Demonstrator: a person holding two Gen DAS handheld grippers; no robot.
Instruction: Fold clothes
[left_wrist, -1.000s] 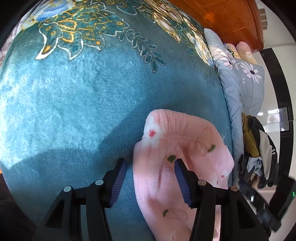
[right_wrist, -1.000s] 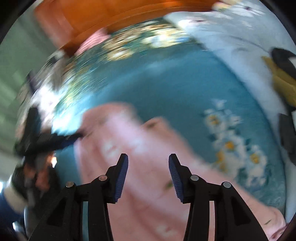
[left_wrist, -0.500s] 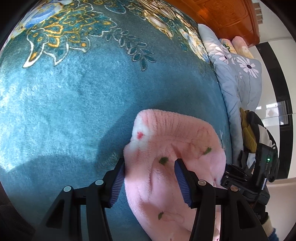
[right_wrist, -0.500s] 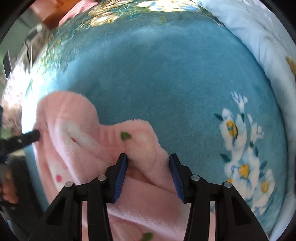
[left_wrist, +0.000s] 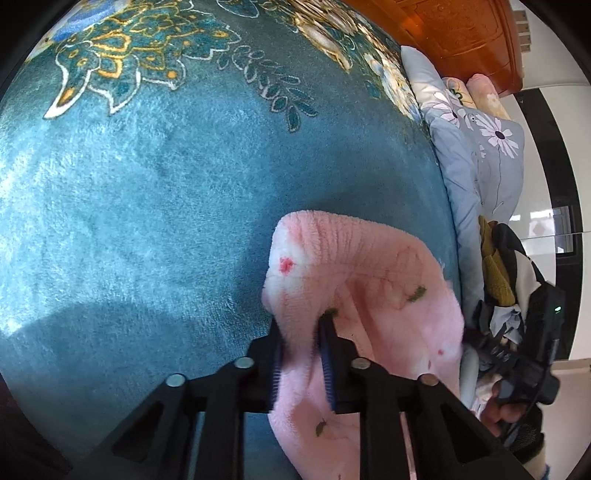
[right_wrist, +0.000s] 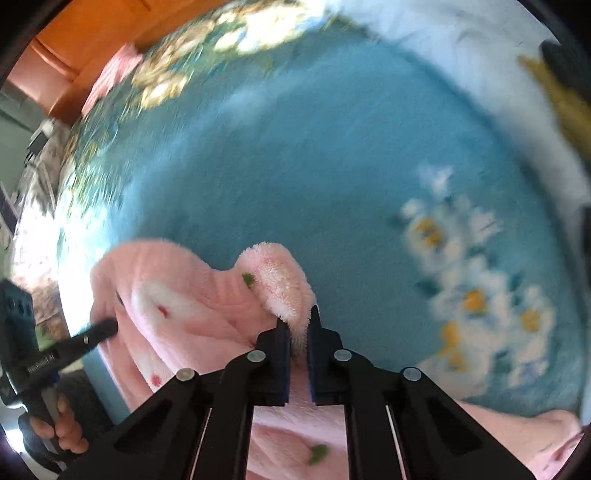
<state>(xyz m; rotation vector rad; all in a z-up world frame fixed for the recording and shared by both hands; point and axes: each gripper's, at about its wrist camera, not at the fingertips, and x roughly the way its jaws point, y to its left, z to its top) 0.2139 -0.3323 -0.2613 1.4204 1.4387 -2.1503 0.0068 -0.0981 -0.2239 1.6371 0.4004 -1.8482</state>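
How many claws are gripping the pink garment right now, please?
2. The left claw pinches the pink garment's edge nearest the open blanket; the right claw pinches its fluffy folded corner.

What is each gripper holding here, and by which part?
Both hold the pink fleece garment: the left gripper pinches a fold at its near edge, the right gripper pinches a fluffy raised edge.

Both grippers now clamped on the pink garment

The left gripper (left_wrist: 301, 328), wide open a second ago, has pinched a fold of the pink fleece garment (left_wrist: 369, 280) at lower centre; the right gripper (right_wrist: 298, 325) has likewise closed on its fluffy edge.
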